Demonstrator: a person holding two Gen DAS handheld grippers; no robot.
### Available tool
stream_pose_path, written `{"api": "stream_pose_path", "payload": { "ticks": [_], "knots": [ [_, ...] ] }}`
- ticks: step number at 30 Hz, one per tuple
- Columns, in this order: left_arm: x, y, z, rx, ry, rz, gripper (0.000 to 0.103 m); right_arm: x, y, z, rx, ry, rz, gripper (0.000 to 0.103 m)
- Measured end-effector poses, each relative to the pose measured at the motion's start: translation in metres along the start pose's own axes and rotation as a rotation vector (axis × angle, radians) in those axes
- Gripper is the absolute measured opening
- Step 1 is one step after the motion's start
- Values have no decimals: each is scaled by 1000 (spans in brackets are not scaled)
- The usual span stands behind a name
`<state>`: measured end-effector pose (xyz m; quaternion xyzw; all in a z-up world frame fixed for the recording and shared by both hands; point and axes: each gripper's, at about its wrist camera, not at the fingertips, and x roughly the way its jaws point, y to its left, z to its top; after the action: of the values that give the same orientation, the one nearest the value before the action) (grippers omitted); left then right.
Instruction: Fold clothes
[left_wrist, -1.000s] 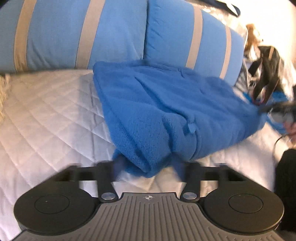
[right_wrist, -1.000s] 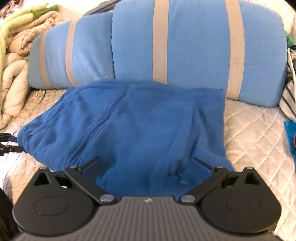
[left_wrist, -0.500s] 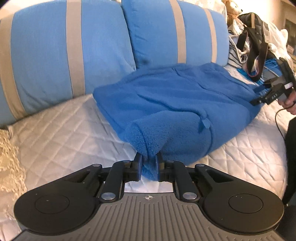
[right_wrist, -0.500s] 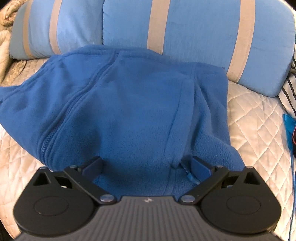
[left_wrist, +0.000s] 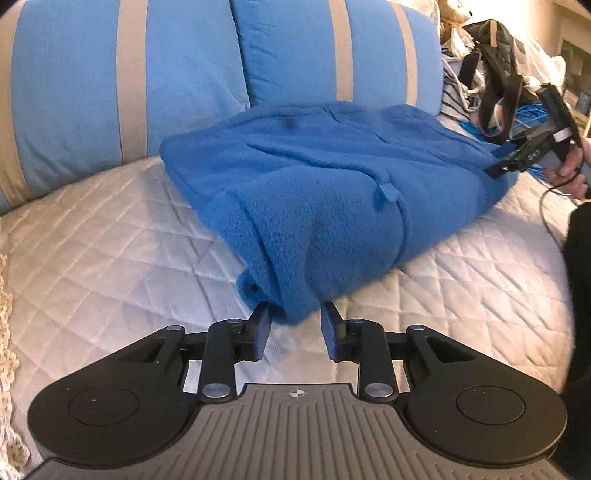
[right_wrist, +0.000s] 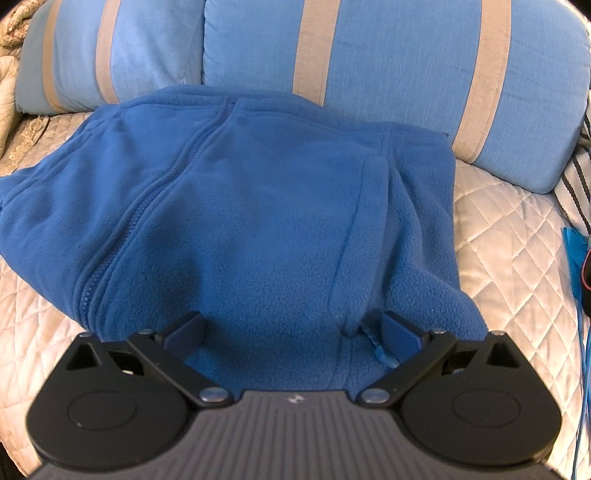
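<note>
Quilted bed cover (left_wrist: 110, 236) as work surface: flat and broad, presumably chosen so the garment can lie spread. Two striped blue pillows (right_wrist: 388, 62) upright along its back edge. Blue fleece jacket (left_wrist: 332, 192) on the quilt directly in front of the pillows, far edge touching them; folded into a thick bundle, zipper line (right_wrist: 122, 236) and pocket seam on top, likely kept central for reach from both sides. Clutter of bags and cables (left_wrist: 495, 66) beyond the jacket's right end, apart from the fold. Right gripper (right_wrist: 293, 328) at the jacket's right-hand edge, fingers wide apart with fleece between them, not clamped; placed, by judgement, to flatten or re-grip the hem. Left gripper (left_wrist: 295, 325) at the jacket's near-left corner, fingers apart, the bundled corner tip sitting just between them, unpinched. Small zipper pull tab (left_wrist: 384, 192) on top of the bundle.
</note>
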<state>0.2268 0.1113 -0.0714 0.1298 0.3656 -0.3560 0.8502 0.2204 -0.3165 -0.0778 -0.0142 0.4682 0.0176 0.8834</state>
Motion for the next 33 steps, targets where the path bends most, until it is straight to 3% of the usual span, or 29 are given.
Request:
{"api": "stream_pose_path", "payload": {
  "ticks": [2, 3, 10, 13, 14, 17, 19, 21, 24, 28, 33],
  "knots": [
    [4, 0, 0, 3, -10, 12, 27, -1, 1, 0, -1, -3, -3, 102],
    [5, -1, 0, 27, 3, 17, 19, -1, 2, -1, -1, -4, -5, 102],
    [-1, 0, 0, 194, 77, 65, 4, 3, 6, 0, 1, -3, -28, 102],
    [6, 7, -11, 260, 167, 243, 0, 5, 7, 2, 1, 8, -37, 102],
    [1, 14, -15, 232, 157, 244, 1, 5, 7, 2, 2, 11, -38, 102],
    [-32, 38, -20, 10, 25, 210, 3, 5, 6, 2, 2, 10, -40, 102],
    [-53, 52, -20, -151, -68, 171, 11, 6, 6, 1, 1, 5, -40, 102],
    [-68, 61, -17, -295, -145, 96, 42, 6, 6, 1, 1, 3, -42, 102],
    [-78, 63, -7, -430, -233, -5, 49, 6, 7, 0, 1, 1, -44, 102],
    [-69, 58, 12, -530, -217, -82, 49, 7, 7, 1, 2, -1, -44, 102],
    [-45, 54, 24, -549, -139, -101, 47, 6, 7, 0, 3, -3, -44, 102]
  ]
}}
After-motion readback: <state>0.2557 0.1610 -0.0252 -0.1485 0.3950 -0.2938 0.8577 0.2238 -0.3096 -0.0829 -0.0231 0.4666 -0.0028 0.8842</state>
